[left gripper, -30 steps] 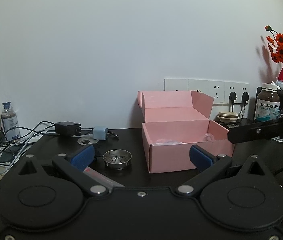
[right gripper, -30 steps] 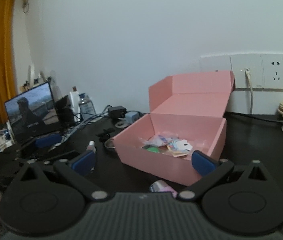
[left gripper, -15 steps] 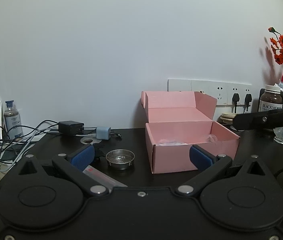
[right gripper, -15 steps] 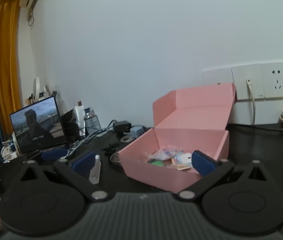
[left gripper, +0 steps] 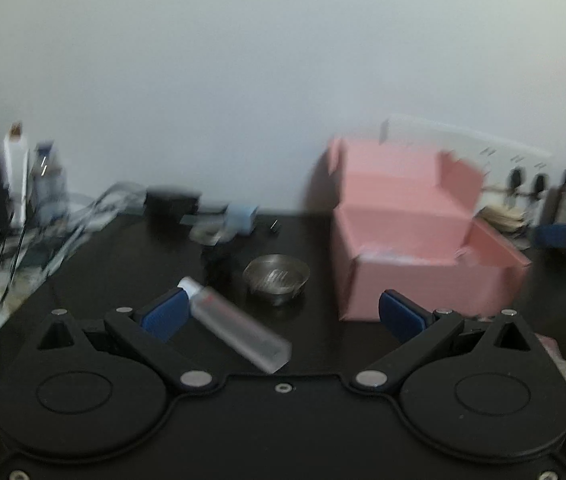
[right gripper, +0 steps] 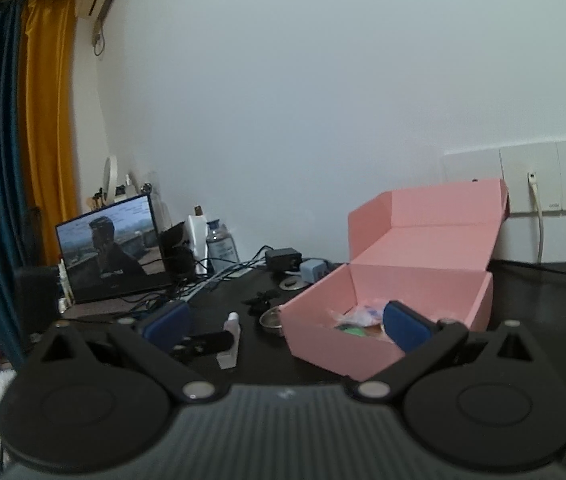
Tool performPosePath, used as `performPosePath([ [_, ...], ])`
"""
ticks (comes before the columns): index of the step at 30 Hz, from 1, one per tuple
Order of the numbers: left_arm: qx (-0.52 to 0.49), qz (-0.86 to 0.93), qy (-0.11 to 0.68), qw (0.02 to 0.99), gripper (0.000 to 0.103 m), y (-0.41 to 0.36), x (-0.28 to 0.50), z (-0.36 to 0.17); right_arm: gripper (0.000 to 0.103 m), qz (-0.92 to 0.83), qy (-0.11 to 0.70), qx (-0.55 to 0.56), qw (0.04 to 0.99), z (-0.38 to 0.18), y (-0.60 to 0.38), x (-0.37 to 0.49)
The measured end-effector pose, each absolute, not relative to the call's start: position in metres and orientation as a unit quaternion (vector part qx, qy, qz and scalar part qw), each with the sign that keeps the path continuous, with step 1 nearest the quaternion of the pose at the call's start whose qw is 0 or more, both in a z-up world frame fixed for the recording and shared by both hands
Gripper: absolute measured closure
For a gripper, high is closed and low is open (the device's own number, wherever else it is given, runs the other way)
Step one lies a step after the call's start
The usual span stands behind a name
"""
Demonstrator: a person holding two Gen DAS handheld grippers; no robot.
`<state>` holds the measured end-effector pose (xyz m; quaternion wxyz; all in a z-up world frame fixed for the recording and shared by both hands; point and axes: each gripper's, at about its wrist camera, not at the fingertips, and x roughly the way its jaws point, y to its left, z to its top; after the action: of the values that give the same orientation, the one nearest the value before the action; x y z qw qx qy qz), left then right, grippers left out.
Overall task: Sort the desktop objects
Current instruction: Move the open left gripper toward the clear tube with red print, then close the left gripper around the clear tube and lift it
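Clear tube point(left gripper: 237, 322) lies on the desk just beside the left gripper's point(left gripper: 281, 314) wide-open, empty jaws.

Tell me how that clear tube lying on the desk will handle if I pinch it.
The clear tube looks like soft plastic, so probably light and squashy. Its smooth skin may slip. Its flat crimped end should curb rolling.

On your worktop point(right gripper: 543, 300) you have one pink box point(right gripper: 399, 300), lid up, at 1 o'clock; small packets lie inside, too jumbled to count. One clear tube point(left gripper: 235, 326) at 12 o'clock. One metal strainer cup point(left gripper: 276, 278) just beyond it. Two chargers at 11 o'clock: one black charger point(right gripper: 283, 258), one blue charger point(right gripper: 311, 270). One screen point(right gripper: 113, 248) at 10 o'clock. One bottle point(right gripper: 221, 246) beside it. You hold two tools: left tool point(left gripper: 283, 316), right tool point(right gripper: 287, 326).
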<state>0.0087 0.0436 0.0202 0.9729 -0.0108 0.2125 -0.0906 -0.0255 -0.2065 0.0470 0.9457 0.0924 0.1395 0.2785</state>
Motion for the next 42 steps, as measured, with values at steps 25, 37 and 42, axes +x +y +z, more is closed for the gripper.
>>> performPosePath([
  [25,-0.021,-0.041,0.318,0.947,0.033,0.057,0.062,0.006,0.001,0.278,0.141,0.124,0.942,0.044,-0.216,-0.021],
  [37,0.007,-0.074,0.314,0.947,0.061,0.054,0.054,0.007,0.001,0.28,0.144,0.123,0.941,0.043,-0.215,-0.02],
  [42,0.01,-0.09,0.312,0.946,0.069,0.056,0.049,0.007,0.001,0.281,0.145,0.123,0.941,0.043,-0.214,-0.02],
])
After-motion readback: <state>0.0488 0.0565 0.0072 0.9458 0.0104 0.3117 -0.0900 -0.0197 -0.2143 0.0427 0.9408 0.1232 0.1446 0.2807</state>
